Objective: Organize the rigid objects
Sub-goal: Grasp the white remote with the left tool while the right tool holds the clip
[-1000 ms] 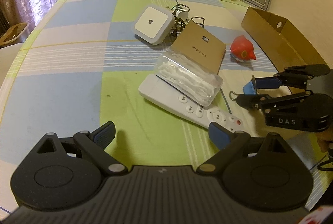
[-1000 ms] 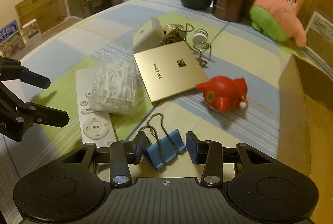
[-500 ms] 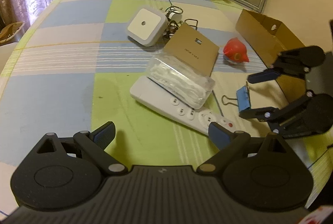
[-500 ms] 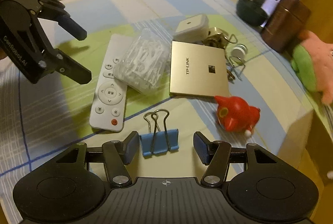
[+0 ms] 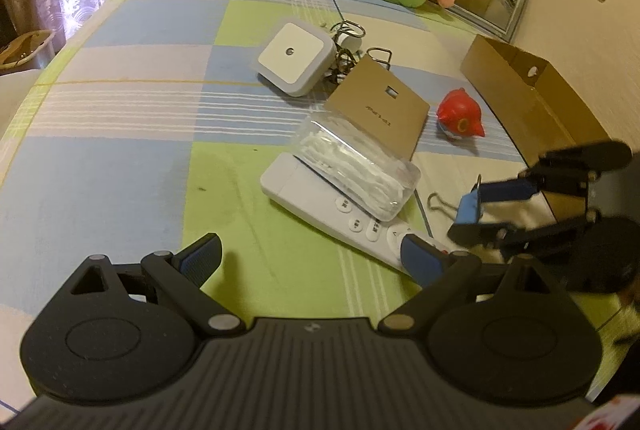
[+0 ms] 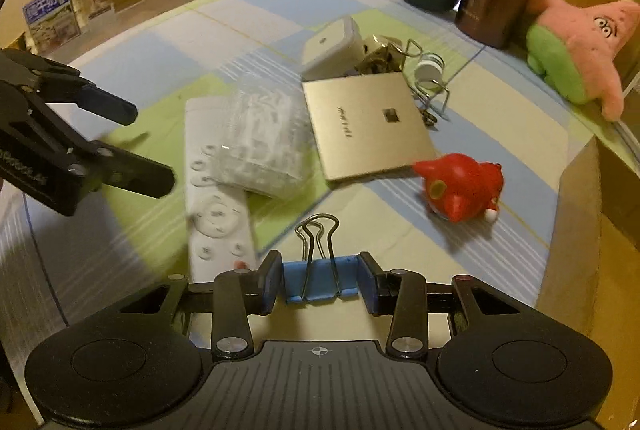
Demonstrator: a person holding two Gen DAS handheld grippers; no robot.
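We held the right gripper (image 6: 320, 284) with its blue pads pressed against both ends of a small blue binder clip with wire handles (image 6: 319, 278), so that tong was closed on the clip; in the left wrist view the same clip (image 5: 469, 206) sat between the right gripper's (image 5: 486, 208) dark fingers, just beside the near end of the long white remote control (image 5: 340, 208), though we could not tell whether the clip rested on the checked blue-and-green tablecloth (image 5: 120, 134) or hung clear of it. Our left gripper (image 5: 310, 256) stood wide, its pads well apart with nothing between them, low over a green square of cloth. A clear plastic box of white floss picks (image 5: 356, 166) lay across the remote and hid its middle buttons, and a flat gold square panel with printed lettering (image 5: 378, 108) leaned partly onto that box. Behind the panel a tangle of metal clips (image 5: 348, 42) was mostly hidden, beside a white square night light (image 5: 294, 58). A red toy figure (image 5: 460, 116) lay near the open brown cardboard box (image 5: 528, 98), whose inside we could not see. In the right wrist view the remote (image 6: 216, 198) and floss box (image 6: 266, 142) were smeared by blur, and the left gripper (image 6: 152, 146) was cut off at the frame's edge.
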